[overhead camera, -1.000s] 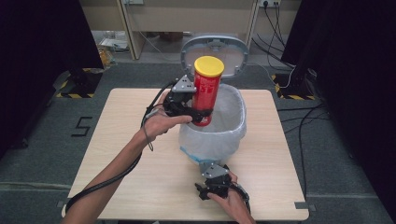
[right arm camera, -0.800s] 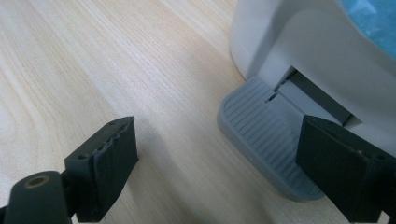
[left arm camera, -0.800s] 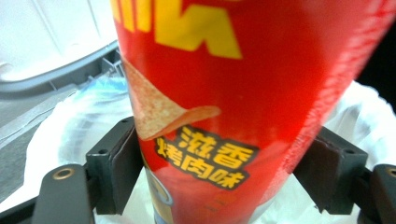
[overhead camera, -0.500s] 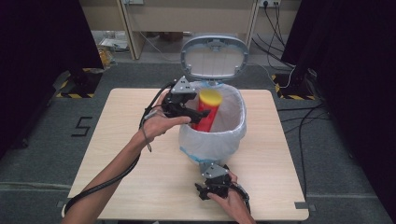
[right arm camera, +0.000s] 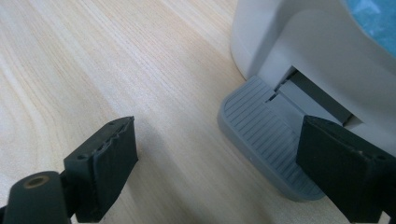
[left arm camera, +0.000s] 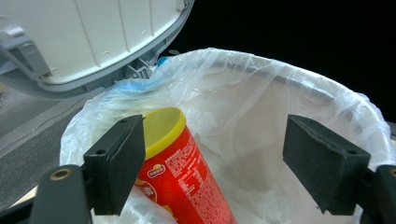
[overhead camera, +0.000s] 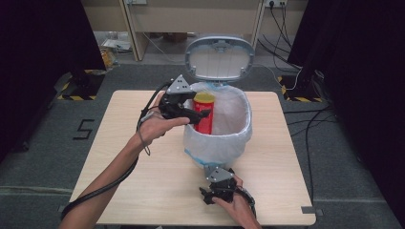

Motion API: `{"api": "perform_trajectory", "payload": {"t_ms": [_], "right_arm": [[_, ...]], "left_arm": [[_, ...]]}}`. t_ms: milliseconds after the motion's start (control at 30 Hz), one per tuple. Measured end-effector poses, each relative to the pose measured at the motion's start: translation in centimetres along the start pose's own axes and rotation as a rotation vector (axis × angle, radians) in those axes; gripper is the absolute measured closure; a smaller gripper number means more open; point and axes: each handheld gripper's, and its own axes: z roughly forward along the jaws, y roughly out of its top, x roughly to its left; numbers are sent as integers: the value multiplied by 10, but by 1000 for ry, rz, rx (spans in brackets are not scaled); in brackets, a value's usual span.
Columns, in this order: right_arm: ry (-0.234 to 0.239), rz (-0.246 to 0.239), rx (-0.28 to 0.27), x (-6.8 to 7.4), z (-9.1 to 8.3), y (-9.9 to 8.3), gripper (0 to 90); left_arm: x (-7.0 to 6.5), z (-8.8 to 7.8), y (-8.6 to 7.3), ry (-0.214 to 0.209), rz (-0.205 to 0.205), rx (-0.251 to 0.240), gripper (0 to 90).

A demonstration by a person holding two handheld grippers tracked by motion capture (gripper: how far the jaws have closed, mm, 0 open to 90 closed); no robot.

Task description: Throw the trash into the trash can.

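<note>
A red can with a yellow lid (overhead camera: pixel 205 117) stands tilted inside the white bag-lined bin (overhead camera: pixel 234 138), its top level with the rim. My left gripper (overhead camera: pixel 203 114) hovers at the bin's left rim. It is open and its jaws have just been opening. In the left gripper view the can (left arm camera: pixel 187 172) sits lower down by the left pad, with the right pad well off it. My right gripper (overhead camera: pixel 210 195) rests on the table in front of the bin, open. The bin's grey foot pedal (right arm camera: pixel 266 135) lies just ahead between its jaws.
The bin's grey lid (overhead camera: pixel 219 59) stands open at the back, and in the left gripper view the lid (left arm camera: pixel 70 37) hangs close above. The wooden table (overhead camera: pixel 143 167) has bare surface left and right of the bin. Cables trail on the floor at the back right.
The can, held high over the bin a second ago, has dropped down into the liner. The left gripper's jaws have spread apart from it. The right hand has stayed in place.
</note>
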Motion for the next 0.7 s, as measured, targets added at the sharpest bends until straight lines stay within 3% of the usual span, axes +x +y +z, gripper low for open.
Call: {"api": "perform_trajectory", "payload": {"t_ms": [167,400,700], "right_arm": [[0,0,2,0,0,0,125],[0,0,1,0,0,0,125],[0,1,3,0,0,0,125]], "left_arm": [[4,-9,-2,-4,-16,-20,186],[16,-30,-8,27,-35,-46,163],[35,-52,-34,67,-77,-53,163]]}}
